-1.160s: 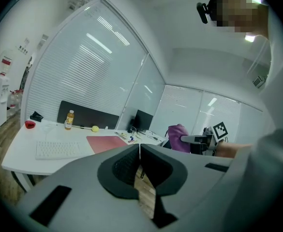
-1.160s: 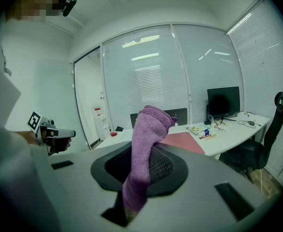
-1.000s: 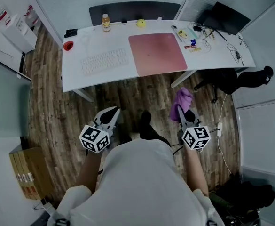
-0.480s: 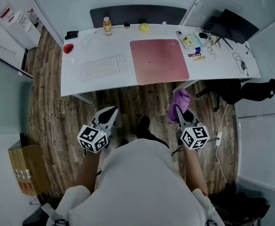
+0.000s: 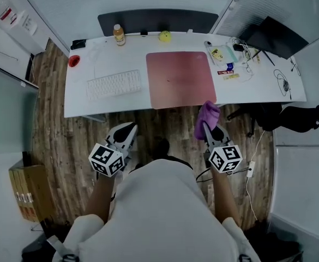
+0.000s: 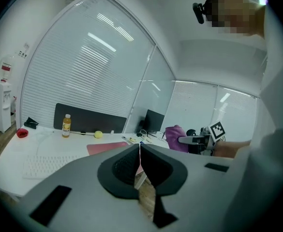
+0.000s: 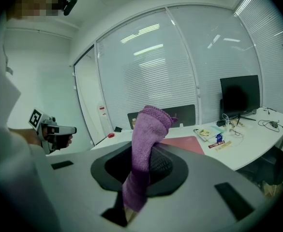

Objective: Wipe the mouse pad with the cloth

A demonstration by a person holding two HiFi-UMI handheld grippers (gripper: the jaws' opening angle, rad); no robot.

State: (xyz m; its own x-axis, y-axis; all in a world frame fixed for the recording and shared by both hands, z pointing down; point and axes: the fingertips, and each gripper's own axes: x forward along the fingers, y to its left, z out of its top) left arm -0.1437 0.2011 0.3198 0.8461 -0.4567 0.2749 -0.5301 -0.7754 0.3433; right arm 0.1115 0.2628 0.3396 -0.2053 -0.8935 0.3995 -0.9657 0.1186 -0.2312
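A pink mouse pad point(image 5: 180, 78) lies flat on the white desk point(image 5: 94, 105), right of a white keyboard point(image 5: 113, 84). My right gripper point(image 5: 207, 125) is shut on a purple cloth point(image 5: 206, 119), which stands up between its jaws point(image 7: 146, 144); it hovers just in front of the desk's near edge, below the pad's right corner. My left gripper point(image 5: 127, 132) hangs shut and empty over the wooden floor, short of the desk. In the left gripper view the mouse pad point(image 6: 105, 148) shows beyond the closed jaws.
At the desk's back edge stand an orange bottle point(image 5: 118, 35), a yellow ball point(image 5: 164, 36) and a red dish point(image 5: 73, 60). Small items and cables point(image 5: 229, 59) crowd the right side by a dark monitor point(image 5: 271, 37). A black chair point(image 5: 290, 116) is at right.
The desk has come nearer in the head view as the person stepped toward it. The cloth in my right gripper now reaches the desk's front edge. Both grippers kept their closure.
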